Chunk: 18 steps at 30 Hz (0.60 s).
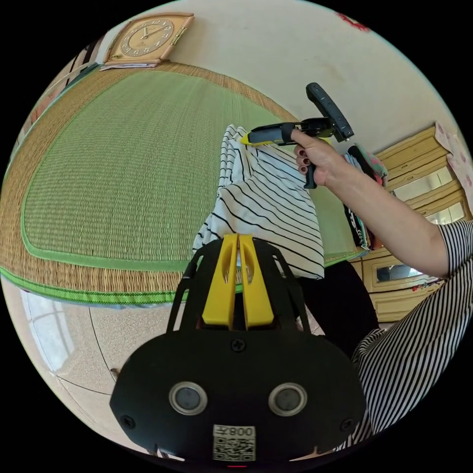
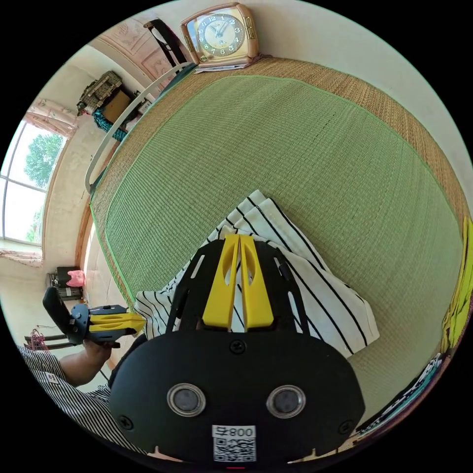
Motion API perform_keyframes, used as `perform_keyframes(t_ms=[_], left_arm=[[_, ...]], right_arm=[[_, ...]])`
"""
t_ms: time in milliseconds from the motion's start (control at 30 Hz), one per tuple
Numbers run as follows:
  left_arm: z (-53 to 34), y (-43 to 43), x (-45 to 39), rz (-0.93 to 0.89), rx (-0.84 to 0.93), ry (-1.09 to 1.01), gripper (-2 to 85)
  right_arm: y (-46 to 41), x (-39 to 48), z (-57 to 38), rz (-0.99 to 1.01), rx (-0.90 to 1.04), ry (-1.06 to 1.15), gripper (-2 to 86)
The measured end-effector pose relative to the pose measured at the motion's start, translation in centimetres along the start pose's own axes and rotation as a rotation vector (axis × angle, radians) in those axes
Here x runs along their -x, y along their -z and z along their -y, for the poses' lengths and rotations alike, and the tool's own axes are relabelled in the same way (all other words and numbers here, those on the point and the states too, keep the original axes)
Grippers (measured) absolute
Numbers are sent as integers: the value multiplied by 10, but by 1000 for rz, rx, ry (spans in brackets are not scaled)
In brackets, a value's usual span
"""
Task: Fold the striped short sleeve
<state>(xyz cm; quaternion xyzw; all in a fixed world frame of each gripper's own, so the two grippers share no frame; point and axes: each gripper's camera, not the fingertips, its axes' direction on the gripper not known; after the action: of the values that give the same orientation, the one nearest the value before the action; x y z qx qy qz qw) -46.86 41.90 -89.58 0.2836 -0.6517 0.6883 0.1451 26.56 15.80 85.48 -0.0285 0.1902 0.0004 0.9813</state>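
The striped short sleeve (image 1: 268, 199), white with thin black lines, hangs stretched between my two grippers above the green mat (image 1: 123, 172). My left gripper (image 1: 238, 237) is shut on its near edge, yellow jaws pressed together on the cloth. A hand holds my right gripper (image 1: 245, 140), shut on the far top corner. In the right gripper view, my right gripper (image 2: 239, 237) pinches the shirt (image 2: 325, 295), whose folded layers trail onto the mat (image 2: 295, 148). My left gripper (image 2: 142, 322) grips a corner at the lower left.
A clock (image 1: 145, 39) (image 2: 221, 34) leans on the wall at the mat's far end. A pile of folded clothes (image 1: 363, 207) lies at the mat's edge beside a yellow cabinet (image 1: 423, 167). Tiled floor (image 1: 74, 335) borders the mat. A window (image 2: 24, 187) is at the left.
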Motion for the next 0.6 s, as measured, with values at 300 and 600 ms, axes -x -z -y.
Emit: perform_keyframes(t_ms=[300, 600], left_arm=[[-13, -8, -16, 22, 29, 13, 2], [-21, -15, -24, 72, 65, 3, 1]], right_arm=[[67, 17, -107, 163, -63, -5, 1], [69, 23, -249, 191, 68, -67, 1]])
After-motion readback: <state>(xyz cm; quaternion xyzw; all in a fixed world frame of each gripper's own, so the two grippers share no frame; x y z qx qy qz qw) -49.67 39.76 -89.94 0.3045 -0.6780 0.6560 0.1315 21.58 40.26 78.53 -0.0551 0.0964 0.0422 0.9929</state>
